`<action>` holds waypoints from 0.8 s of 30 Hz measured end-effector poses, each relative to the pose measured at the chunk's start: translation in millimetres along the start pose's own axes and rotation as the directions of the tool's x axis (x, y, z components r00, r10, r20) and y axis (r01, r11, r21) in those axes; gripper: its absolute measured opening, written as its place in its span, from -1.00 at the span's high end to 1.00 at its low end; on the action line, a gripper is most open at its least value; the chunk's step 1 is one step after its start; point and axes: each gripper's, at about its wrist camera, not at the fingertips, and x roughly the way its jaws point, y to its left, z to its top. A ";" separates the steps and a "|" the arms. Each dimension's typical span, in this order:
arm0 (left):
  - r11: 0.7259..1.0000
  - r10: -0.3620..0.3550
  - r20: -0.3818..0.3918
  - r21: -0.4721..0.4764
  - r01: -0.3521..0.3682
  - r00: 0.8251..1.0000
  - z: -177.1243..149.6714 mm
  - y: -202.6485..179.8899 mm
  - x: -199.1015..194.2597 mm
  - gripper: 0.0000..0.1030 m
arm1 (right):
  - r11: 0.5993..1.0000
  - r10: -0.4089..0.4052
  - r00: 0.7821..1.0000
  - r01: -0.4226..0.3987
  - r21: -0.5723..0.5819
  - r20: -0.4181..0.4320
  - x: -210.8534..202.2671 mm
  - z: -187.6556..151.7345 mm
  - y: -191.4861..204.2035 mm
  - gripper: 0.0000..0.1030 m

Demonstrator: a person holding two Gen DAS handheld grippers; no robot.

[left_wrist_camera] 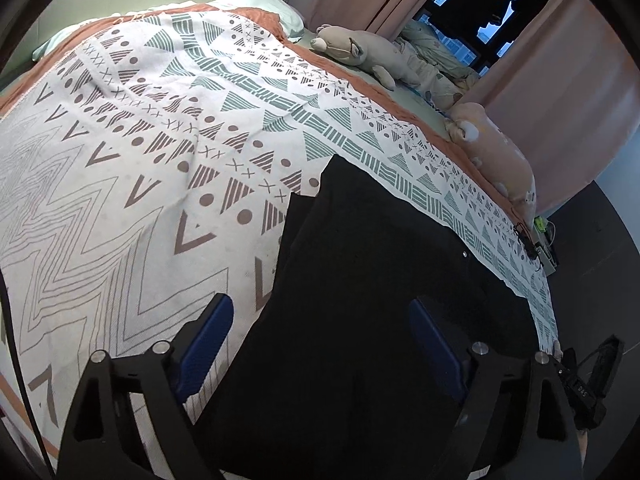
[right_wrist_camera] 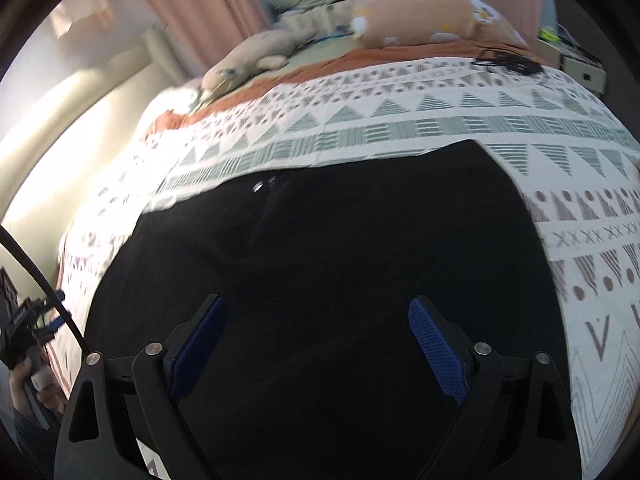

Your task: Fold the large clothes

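Both wide-open grippers, left [left_wrist_camera: 320, 344] and right [right_wrist_camera: 316, 344], hover empty above the flat black fabric garment [right_wrist_camera: 320, 260] lying ahead

My left hand-held gripper [left_wrist_camera: 320, 344] tilts downward, its blue-padded fingers [left_wrist_camera: 208, 344] spread wide with nothing pinched between them. My right hand-held gripper [right_wrist_camera: 318, 344] tilts downward likewise, its blue pads [right_wrist_camera: 438, 350] wide apart and gripping nothing. At the lower left edge of the right wrist view, I see my left hand [right_wrist_camera: 30, 386] wrapped around the other gripper's handle.
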 end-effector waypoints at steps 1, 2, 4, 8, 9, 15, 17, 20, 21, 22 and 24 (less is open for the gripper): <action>1.000 0.003 -0.003 -0.001 -0.003 1.000 -3.7 3.0 -1.0 -0.62 | 1.000 0.001 1.000 -0.001 -0.020 -0.019 4.3 -1.2 7.9 -0.78; 1.000 0.008 -0.007 0.001 -0.008 1.000 -7.7 5.9 -1.6 -0.60 | 0.999 0.003 0.999 -0.005 -0.037 -0.037 8.8 -1.6 15.2 -0.78; 1.000 0.013 -0.020 0.006 -0.013 1.000 -15.1 11.0 -0.7 -0.48 | 0.997 -0.003 0.997 -0.003 -0.071 -0.083 23.3 -0.9 27.6 -0.77; 1.000 0.019 -0.066 -0.010 -0.020 0.998 -27.2 20.0 8.9 -0.35 | 0.991 -0.065 0.980 0.041 -0.125 -0.189 65.1 5.6 39.5 -0.41; 1.000 0.022 -0.070 -0.011 -0.023 0.997 -29.2 21.7 10.8 -0.34 | 0.987 -0.092 0.974 0.063 -0.146 -0.206 75.7 8.6 41.9 -0.37; 0.999 0.044 -0.096 -0.007 -0.044 0.994 -33.4 28.7 26.4 -0.16 | 0.966 -0.187 0.957 0.138 -0.218 -0.223 113.9 37.3 48.4 -0.24; 0.999 0.040 -0.108 -0.018 -0.042 0.993 -32.4 31.7 32.4 -0.11 | 0.965 -0.193 0.954 0.142 -0.221 -0.228 127.0 46.7 51.4 -0.24; 0.999 0.039 -0.107 -0.020 -0.041 0.994 -31.8 33.1 38.2 -0.10 | 0.962 -0.208 0.952 0.157 -0.224 -0.224 143.3 60.7 50.2 -0.18; 0.999 0.038 -0.108 -0.021 -0.041 0.993 -31.2 33.6 40.0 -0.10 | 0.962 -0.209 0.953 0.160 -0.221 -0.220 148.1 64.9 49.1 -0.14; 0.999 0.037 -0.107 -0.023 -0.039 0.994 -30.6 33.8 41.4 -0.10 | 0.962 -0.212 0.953 0.164 -0.219 -0.217 152.6 68.6 47.8 -0.10; 0.999 0.036 -0.104 -0.024 -0.039 0.994 -28.9 34.1 43.5 -0.10 | 0.962 -0.212 0.953 0.165 -0.216 -0.216 160.2 75.5 46.8 -0.08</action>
